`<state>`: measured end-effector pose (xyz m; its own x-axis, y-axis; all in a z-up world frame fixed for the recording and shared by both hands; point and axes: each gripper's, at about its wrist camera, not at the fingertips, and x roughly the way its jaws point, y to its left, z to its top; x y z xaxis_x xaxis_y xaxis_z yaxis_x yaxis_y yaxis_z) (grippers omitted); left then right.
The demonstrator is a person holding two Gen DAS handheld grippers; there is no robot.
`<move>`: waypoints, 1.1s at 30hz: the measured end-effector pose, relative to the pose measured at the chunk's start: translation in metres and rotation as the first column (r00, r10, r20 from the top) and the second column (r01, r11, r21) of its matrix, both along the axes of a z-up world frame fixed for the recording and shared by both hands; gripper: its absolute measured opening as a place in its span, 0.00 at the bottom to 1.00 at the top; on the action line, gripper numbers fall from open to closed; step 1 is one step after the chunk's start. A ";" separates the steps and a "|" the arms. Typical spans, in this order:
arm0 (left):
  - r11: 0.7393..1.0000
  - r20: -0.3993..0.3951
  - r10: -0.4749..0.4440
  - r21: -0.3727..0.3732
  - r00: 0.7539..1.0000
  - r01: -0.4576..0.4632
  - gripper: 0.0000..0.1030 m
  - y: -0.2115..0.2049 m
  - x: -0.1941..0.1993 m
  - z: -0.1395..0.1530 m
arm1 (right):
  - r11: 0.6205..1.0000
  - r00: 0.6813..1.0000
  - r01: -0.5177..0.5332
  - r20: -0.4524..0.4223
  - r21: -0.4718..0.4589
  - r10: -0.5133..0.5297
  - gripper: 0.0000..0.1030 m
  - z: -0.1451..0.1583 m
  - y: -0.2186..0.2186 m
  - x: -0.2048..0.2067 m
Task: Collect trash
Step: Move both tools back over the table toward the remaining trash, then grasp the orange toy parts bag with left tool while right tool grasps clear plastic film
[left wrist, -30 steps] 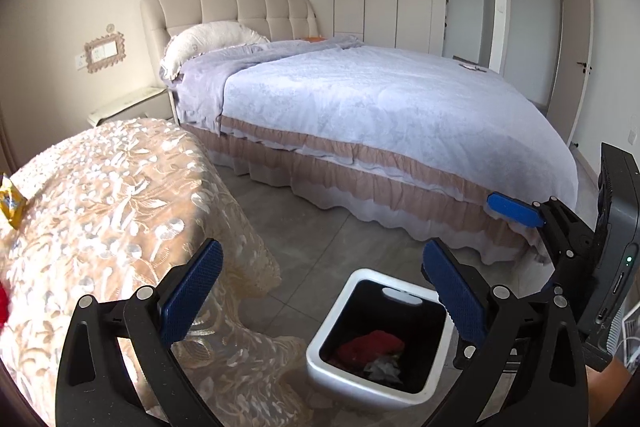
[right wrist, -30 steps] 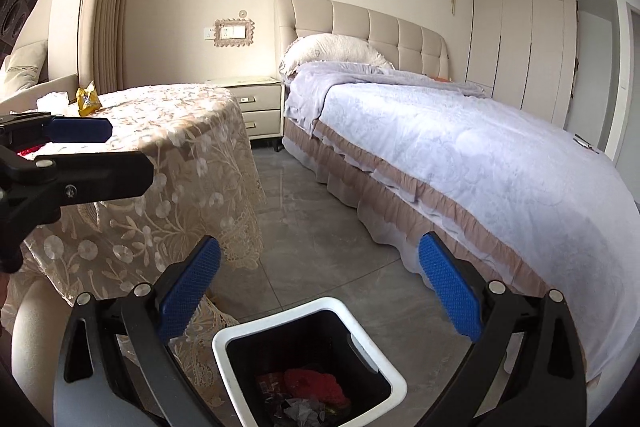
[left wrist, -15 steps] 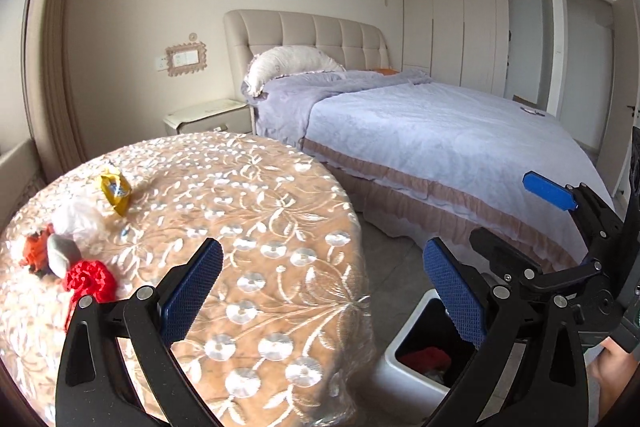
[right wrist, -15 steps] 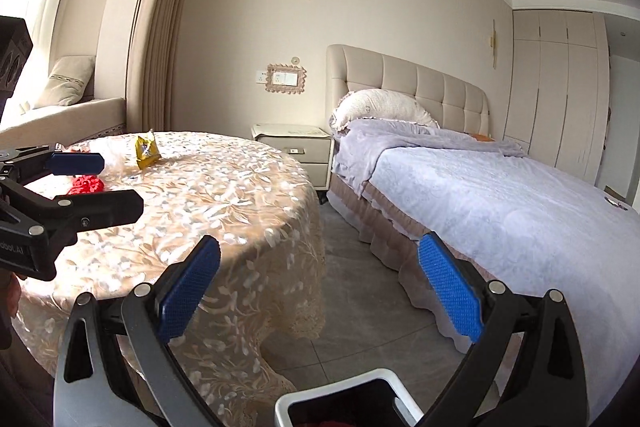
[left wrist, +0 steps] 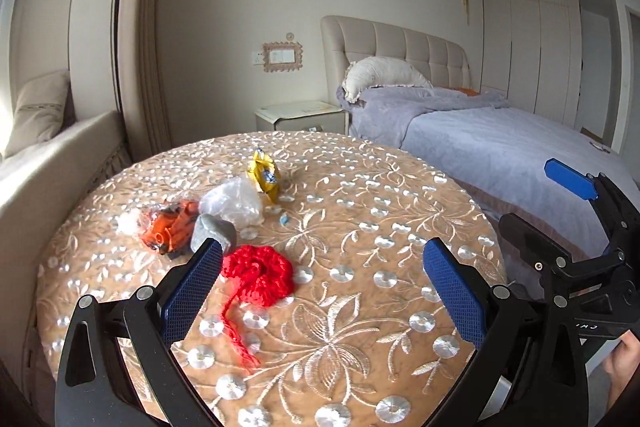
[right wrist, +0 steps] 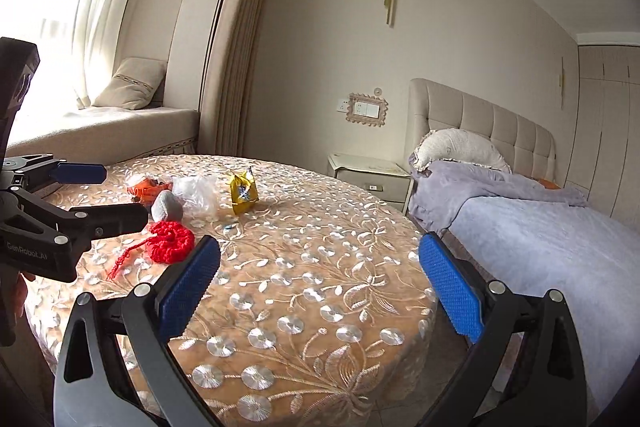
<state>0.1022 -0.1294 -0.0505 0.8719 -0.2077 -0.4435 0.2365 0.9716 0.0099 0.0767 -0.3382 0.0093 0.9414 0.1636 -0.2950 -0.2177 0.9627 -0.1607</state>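
A round table [left wrist: 360, 307] [right wrist: 320, 267] with an embroidered cloth carries several bits of trash. There is a red yarn bundle [left wrist: 258, 275] [right wrist: 170, 241], a grey lump [left wrist: 212, 233] [right wrist: 165, 206], an orange wrapper [left wrist: 170, 227] [right wrist: 144, 187], a clear plastic bag [left wrist: 234, 201] [right wrist: 198, 193] and a yellow packet [left wrist: 264, 177] [right wrist: 242, 191]. My left gripper [left wrist: 320, 291] hangs open over the table, with the red yarn just inside its left finger. My right gripper [right wrist: 318, 291] is open over the table's right half and holds nothing.
A bed [left wrist: 500, 135] [right wrist: 540, 227] with a grey cover stands right of the table, and a nightstand [left wrist: 300, 115] [right wrist: 368, 175] sits by its headboard. A window seat with a cushion [right wrist: 132, 89] lies behind the table. The bin is out of view.
Both grippers have swung left and up from the bin on the floor to the tabletop. The trash pile has come nearer and more central. Both stay open.
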 end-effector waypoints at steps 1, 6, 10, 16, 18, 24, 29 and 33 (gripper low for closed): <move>1.000 0.002 0.013 -0.002 1.000 -0.013 0.95 0.007 0.001 0.001 | 1.000 1.000 -0.013 0.001 -0.001 0.013 0.96 0.000 0.007 0.002; 0.998 -0.001 0.063 -0.011 0.998 -0.063 0.95 0.040 0.008 0.005 | 0.997 0.997 -0.076 -0.004 -0.019 0.076 0.96 0.003 0.042 0.013; 0.995 0.000 0.101 -0.014 0.995 -0.101 0.95 0.063 0.012 0.005 | 0.993 0.993 -0.117 -0.008 -0.027 0.117 0.96 0.007 0.066 0.023; 0.988 0.001 0.152 -0.025 0.988 -0.152 0.95 0.092 0.023 0.007 | 0.986 0.987 -0.161 -0.021 -0.029 0.161 0.96 0.008 0.097 0.040; 0.986 -0.004 0.162 -0.036 0.987 -0.162 0.95 0.100 0.027 0.006 | 0.984 0.984 -0.175 -0.025 -0.039 0.174 0.96 0.008 0.108 0.047; 0.981 -0.024 0.189 -0.051 0.982 -0.190 0.96 0.121 0.044 0.000 | 0.977 0.977 -0.208 -0.048 -0.052 0.206 0.96 0.002 0.133 0.067; 0.974 -0.059 0.213 -0.062 0.975 -0.216 0.96 0.140 0.070 -0.009 | 0.969 0.974 -0.225 -0.062 -0.102 0.220 0.96 -0.003 0.154 0.093; 0.970 -0.098 0.235 -0.048 0.967 -0.240 0.96 0.151 0.095 -0.020 | 0.967 0.970 -0.235 -0.090 -0.100 0.227 0.96 -0.009 0.163 0.115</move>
<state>0.1968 0.0214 -0.0704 0.8560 -0.0278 -0.5162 -0.0036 0.9982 -0.0597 0.1921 -0.1749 0.0003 0.8557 0.3366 -0.3930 -0.4477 0.8625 -0.2361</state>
